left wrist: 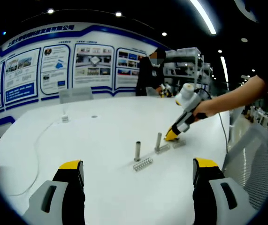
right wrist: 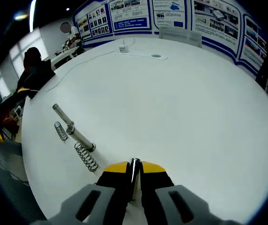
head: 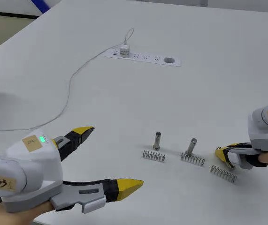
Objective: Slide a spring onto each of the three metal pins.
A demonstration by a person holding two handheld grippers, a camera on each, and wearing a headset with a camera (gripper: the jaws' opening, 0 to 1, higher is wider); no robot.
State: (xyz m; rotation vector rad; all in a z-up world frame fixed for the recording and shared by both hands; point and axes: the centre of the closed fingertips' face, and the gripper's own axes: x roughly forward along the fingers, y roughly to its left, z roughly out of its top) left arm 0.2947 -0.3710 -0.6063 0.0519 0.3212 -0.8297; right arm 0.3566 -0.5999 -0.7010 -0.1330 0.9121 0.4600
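While the right gripper (head: 221, 153) clasps one pin (right wrist: 134, 174), the left gripper (head: 116, 156) gapes; three springs (head: 153, 155) between them lie unfitted.

Two upright pins (head: 157, 140), three loose springs (head: 153, 155)

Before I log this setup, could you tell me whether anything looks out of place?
Nothing stands out: two pins stand by three loose springs, and the right tongs grip a third pin.

White power strip (head: 143, 57) with plugged adapter (head: 124, 50); cable (head: 68, 93) trailing across table (head: 195, 103).
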